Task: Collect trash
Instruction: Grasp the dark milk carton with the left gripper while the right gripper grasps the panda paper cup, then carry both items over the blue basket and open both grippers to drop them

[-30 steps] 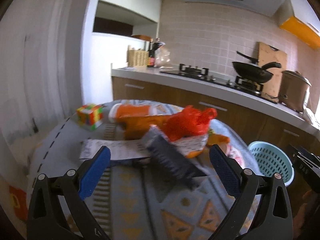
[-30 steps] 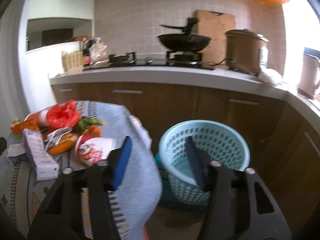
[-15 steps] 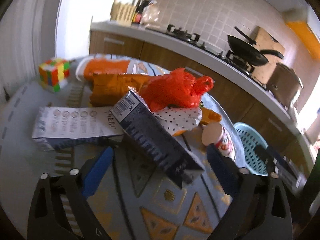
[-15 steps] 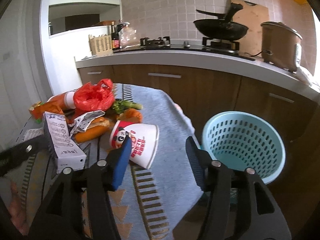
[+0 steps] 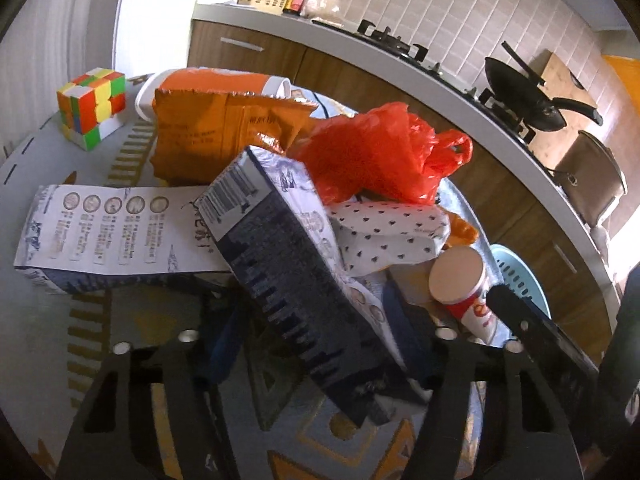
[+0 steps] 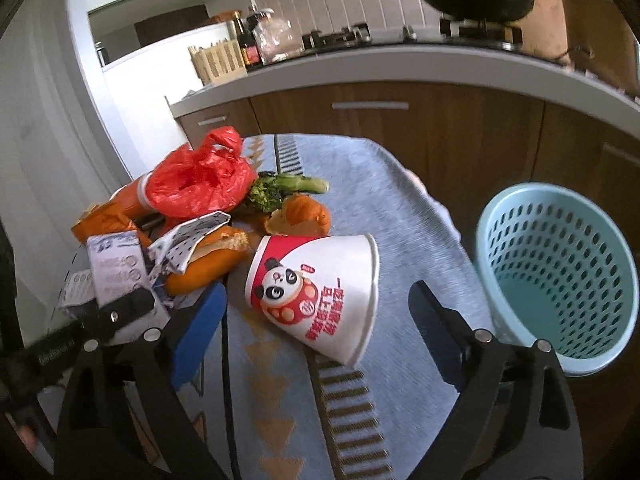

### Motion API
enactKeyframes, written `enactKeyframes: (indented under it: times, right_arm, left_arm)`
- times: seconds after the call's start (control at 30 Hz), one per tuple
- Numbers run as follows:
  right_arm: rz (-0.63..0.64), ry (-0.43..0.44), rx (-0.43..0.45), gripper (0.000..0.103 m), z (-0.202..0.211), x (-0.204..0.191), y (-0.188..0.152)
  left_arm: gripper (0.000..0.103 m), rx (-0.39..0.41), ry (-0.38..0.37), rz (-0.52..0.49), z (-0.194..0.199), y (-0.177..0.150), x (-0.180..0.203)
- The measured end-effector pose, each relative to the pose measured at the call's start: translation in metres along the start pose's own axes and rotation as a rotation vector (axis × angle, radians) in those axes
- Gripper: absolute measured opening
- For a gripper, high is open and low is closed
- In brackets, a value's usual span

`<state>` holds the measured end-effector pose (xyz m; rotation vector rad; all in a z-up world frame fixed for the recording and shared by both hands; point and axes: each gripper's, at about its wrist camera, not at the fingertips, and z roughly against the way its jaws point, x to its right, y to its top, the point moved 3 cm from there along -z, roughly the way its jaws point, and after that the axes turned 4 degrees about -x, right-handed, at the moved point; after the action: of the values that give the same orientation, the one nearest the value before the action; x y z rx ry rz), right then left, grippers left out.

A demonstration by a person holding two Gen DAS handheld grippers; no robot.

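Left tool (image 5: 316,344): my jaws have just been closing around the dark carton (image 5: 296,280); the carton sits between the blue pads, but I can't tell whether they press on it yet.
Right tool (image 6: 316,312): released and spread wide, jaws just been opening, straddling the paper cup (image 6: 316,292) without touching it.
Paper cup: lying on its side on the desk (image 6: 360,216), panda print up, just in front of my right tool.
Dark carton: tilted, its far end propped on the trash pile, left of the paper cup.
Flat white carton (image 5: 112,236): lying on the desk, left of the dark carton, partly under it.
Spotted wrapper (image 5: 388,232): just behind the paper cup, draped over an orange bread roll (image 6: 208,260).
Red plastic bag (image 5: 380,152): crumpled on top of the pile, beyond the wrapper.
Broccoli (image 6: 288,188): behind the paper cup, beside the red bag.
Orange snack bag (image 5: 216,128): far left of the pile.
Puzzle cube (image 5: 92,108): apart from the pile, well left of the paper cup.
Blue basket (image 6: 560,276): off the desk, right of the paper cup, upright.
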<state>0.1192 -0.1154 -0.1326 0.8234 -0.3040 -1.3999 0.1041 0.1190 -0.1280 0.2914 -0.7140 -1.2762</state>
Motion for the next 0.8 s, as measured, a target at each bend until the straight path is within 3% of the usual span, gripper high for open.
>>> enactKeyframes:
  times: [0.33,0.4,0.43,0.8]
  right_arm:
    - [-0.061,0.021,-0.123,0.089,-0.038,0.003,0.008]
    - [-0.059,0.024,-0.126,0.075,-0.038,0.004,0.007]
    - [-0.058,0.024,-0.126,0.075,-0.038,0.004,0.006]
    - [0.008,-0.052,0.048,0.075,0.018,0.006,0.008]
  left_arm:
    - [0.039,0.046,-0.031,-0.049,0.015,-0.009,0.004]
    - [0.034,0.067,-0.022,-0.074,0.023,-0.011,0.006]
    - [0.032,0.082,-0.02,-0.088,0.028,-0.012,0.008]
    - [0.031,0.187,-0.007,-0.169,0.062,-0.016,0.027]
